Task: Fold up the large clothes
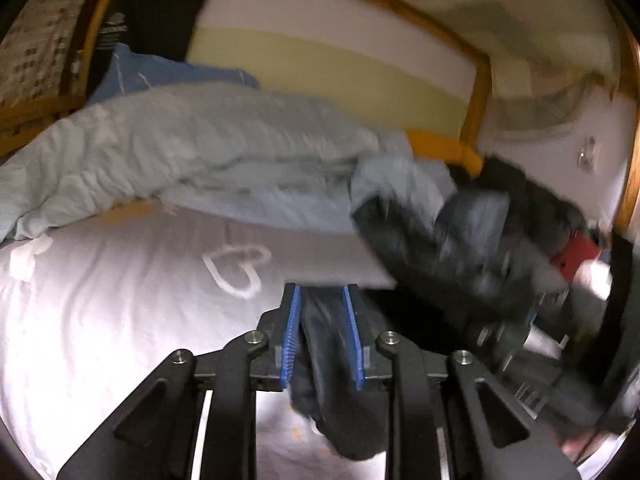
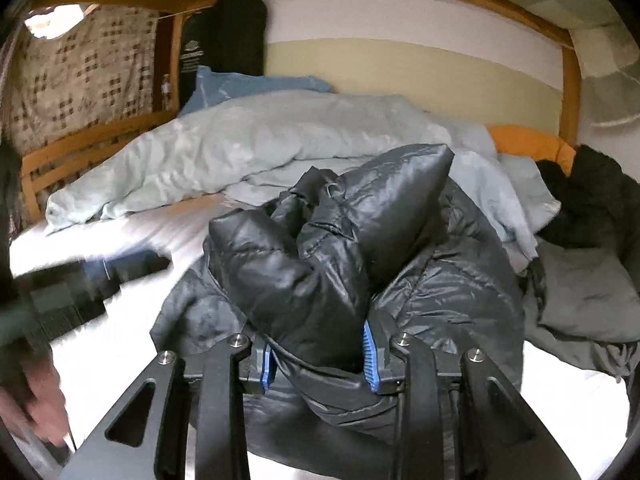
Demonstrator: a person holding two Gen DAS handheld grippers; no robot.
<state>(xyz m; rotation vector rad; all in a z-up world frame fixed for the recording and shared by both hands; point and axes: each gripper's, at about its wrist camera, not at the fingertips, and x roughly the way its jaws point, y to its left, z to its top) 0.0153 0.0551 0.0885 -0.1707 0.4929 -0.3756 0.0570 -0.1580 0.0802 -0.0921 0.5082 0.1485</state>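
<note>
A black puffer jacket (image 2: 332, 248) lies bunched on the white bed sheet (image 2: 140, 232). My right gripper (image 2: 318, 354) is shut on a thick padded fold of it, which bulges up between the blue pads. In the left wrist view my left gripper (image 1: 322, 320) is shut on a dark strip of the same jacket (image 1: 332, 392), which hangs down between the fingers. The rest of the jacket (image 1: 440, 248) shows blurred to the right. The left gripper also shows blurred in the right wrist view (image 2: 100, 272), left of the jacket.
A pale blue duvet (image 1: 200, 152) is heaped along the back of the bed, with a blue pillow (image 2: 248, 84) behind it. A wooden bed frame (image 2: 570, 92) surrounds the mattress. Dark clothes (image 2: 592, 200) and an orange item (image 2: 524, 140) lie at the right.
</note>
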